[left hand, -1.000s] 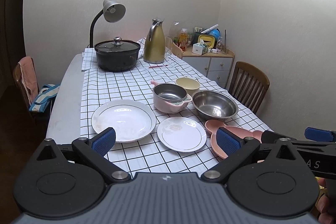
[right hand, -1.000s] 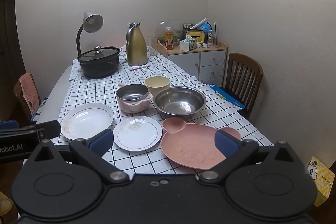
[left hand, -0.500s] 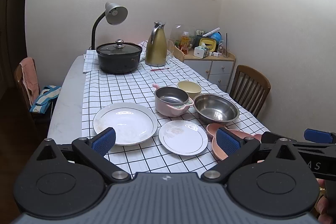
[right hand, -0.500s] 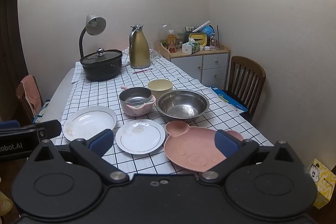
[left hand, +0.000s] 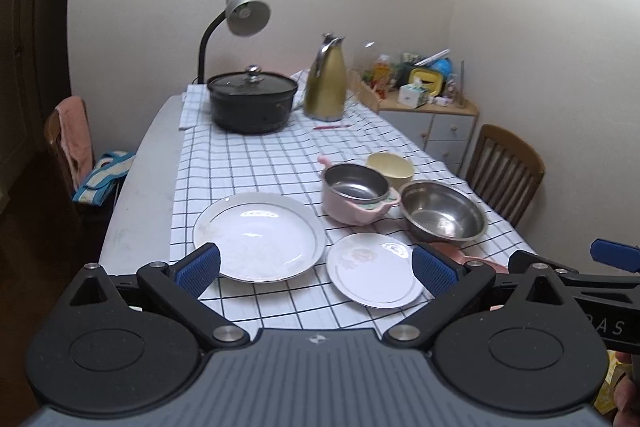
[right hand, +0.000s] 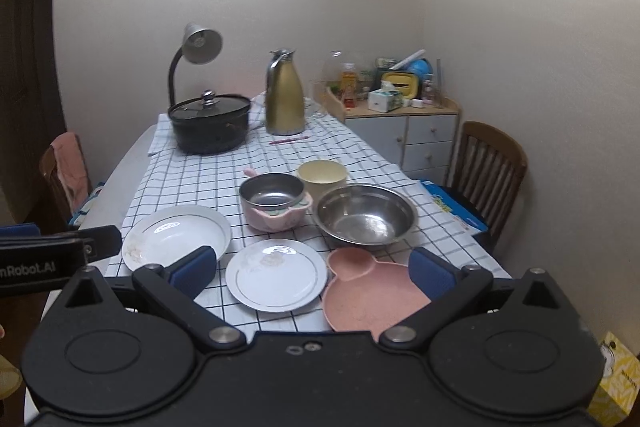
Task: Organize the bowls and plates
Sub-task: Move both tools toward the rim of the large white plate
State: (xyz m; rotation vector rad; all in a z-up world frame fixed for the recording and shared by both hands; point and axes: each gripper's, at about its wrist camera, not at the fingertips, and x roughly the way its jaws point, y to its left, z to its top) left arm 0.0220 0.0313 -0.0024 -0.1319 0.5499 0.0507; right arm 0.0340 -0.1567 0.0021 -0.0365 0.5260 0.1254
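On the checked tablecloth lie a large white plate (left hand: 258,237) (right hand: 176,237), a small white plate (left hand: 374,275) (right hand: 276,275) and a pink bear-shaped plate (right hand: 368,293) (left hand: 468,259). Behind them stand a steel bowl inside a pink handled bowl (left hand: 356,193) (right hand: 274,201), a wide steel bowl (left hand: 442,211) (right hand: 366,215) and a cream bowl (left hand: 390,167) (right hand: 322,175). My left gripper (left hand: 316,267) hovers open over the near table edge, holding nothing. My right gripper (right hand: 312,271) is open too, above the small and pink plates.
A lidded black pot (left hand: 252,103), a gold thermos jug (left hand: 326,83) and a desk lamp (left hand: 240,17) stand at the table's far end. Wooden chairs (right hand: 490,163) (left hand: 70,139) flank the table. A cluttered cabinet (right hand: 400,131) fills the far right corner.
Both grippers have risen and pulled back slightly, so the dishes sit lower and closer in both views. Neither gripper's opening has changed, and no dish has moved.
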